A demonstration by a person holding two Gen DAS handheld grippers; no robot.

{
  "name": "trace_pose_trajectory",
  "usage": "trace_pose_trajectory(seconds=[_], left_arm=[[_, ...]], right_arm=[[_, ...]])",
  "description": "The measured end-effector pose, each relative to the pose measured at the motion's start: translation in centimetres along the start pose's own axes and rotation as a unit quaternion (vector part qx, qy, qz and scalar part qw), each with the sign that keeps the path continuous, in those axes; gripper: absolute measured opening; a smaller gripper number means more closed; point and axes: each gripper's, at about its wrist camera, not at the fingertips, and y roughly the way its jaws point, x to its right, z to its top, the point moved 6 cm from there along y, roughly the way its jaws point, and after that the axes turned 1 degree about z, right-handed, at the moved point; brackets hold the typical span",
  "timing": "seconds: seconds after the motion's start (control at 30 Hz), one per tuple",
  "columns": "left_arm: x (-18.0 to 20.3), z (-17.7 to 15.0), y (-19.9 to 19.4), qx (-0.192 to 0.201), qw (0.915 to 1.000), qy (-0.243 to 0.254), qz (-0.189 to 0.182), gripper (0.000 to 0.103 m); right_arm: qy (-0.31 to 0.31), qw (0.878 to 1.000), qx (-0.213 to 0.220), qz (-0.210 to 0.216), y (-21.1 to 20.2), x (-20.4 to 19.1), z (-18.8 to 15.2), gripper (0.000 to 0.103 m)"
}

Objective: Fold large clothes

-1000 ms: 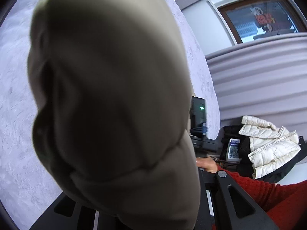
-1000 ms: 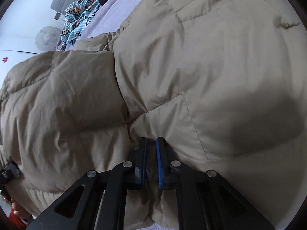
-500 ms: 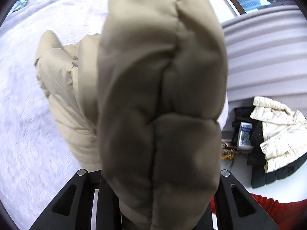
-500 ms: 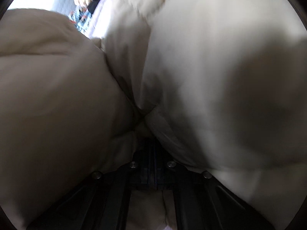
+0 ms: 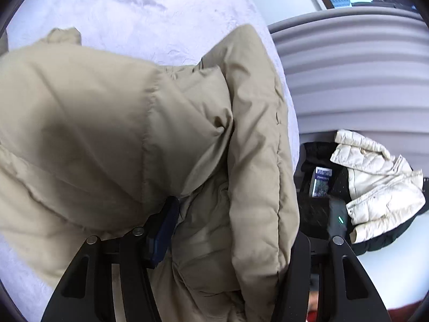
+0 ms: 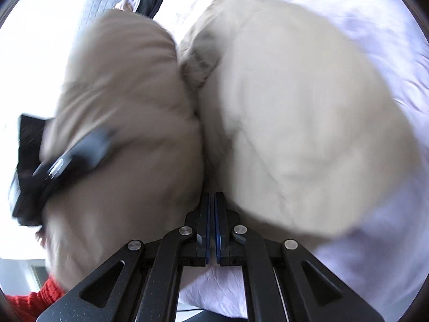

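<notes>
A beige puffer jacket [image 5: 112,134] lies bunched on the lavender bed cover [image 5: 161,5]. My left gripper [image 5: 233,222] points down at it, and its jaws are opening. A thick fold of the jacket sits between them. The blue pad of the left finger [image 5: 163,230] shows bare, while the fold hides the other finger. In the blurred right wrist view, my right gripper [image 6: 211,201] is shut. Its tips are buried in the crease between two puffy lobes of the jacket [image 6: 295,120], pinching fabric. The left gripper [image 6: 69,155] appears there as a dark smear on the jacket's left lobe.
Past the bed's right edge lie a white puffer jacket [image 5: 375,187] on dark clothing, a small printed packet [image 5: 321,182] and a dark device with a green light [image 5: 338,218]. A grey ribbed surface [image 5: 348,67] rises behind. A red sleeve [image 6: 26,300] shows at the lower left.
The jacket fold that stood in front of the left camera has come down onto the bed, and the left jaws have widened. The right gripper has swept sideways with the jacket, baring bed cover on the right.
</notes>
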Motion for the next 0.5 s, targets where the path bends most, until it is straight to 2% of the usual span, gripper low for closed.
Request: trace_pose_trajectory(seconds=[0.1, 0.17, 0.2, 0.23, 0.3, 0.37, 0.4, 0.5], left_arm=[[0.0, 0.5, 2.4, -0.005, 1.0, -0.002, 0.007, 0.056], [-0.5, 0.9, 3.7, -0.004, 0.9998, 0.006, 0.017, 0.063], [-0.6, 1.8, 4.2, 0.0, 0.9997, 0.008, 0.021, 0.064], [-0.5, 2.1, 4.3, 0.003, 0.9995, 0.009, 0.029, 0.064], [-1.2, 1.7, 4.0, 0.005, 0.9991, 0.015, 0.038, 0.064], [0.3, 1.8, 4.6, 0.006, 0.9982, 0.027, 0.054, 0.064], [1.7, 2.5, 5.2, 0.008, 0.9972, 0.035, 0.066, 0.064], [3.0, 2.9, 3.2, 0.034, 0.9899, 0.086, 0.108, 0.064]], right_arm=[[-0.012, 0.999, 0.024, -0.018, -2.5, -0.3, -0.9, 0.008], [-0.031, 0.998, 0.049, -0.019, -4.4, -1.2, -1.7, 0.029], [-0.041, 0.997, 0.061, -0.019, -5.4, -1.7, -2.1, 0.061], [-0.056, 0.995, 0.076, -0.018, -6.4, -2.4, -2.6, 0.078], [-0.086, 0.993, 0.076, 0.0, -7.2, -4.1, -3.5, 0.078], [-0.107, 0.992, 0.069, -0.003, -6.3, -5.8, -3.7, 0.078], [-0.118, 0.991, 0.063, -0.013, -5.6, -6.5, -3.6, 0.078], [-0.145, 0.986, 0.05, -0.062, -3.3, -6.5, -3.1, 0.076]])
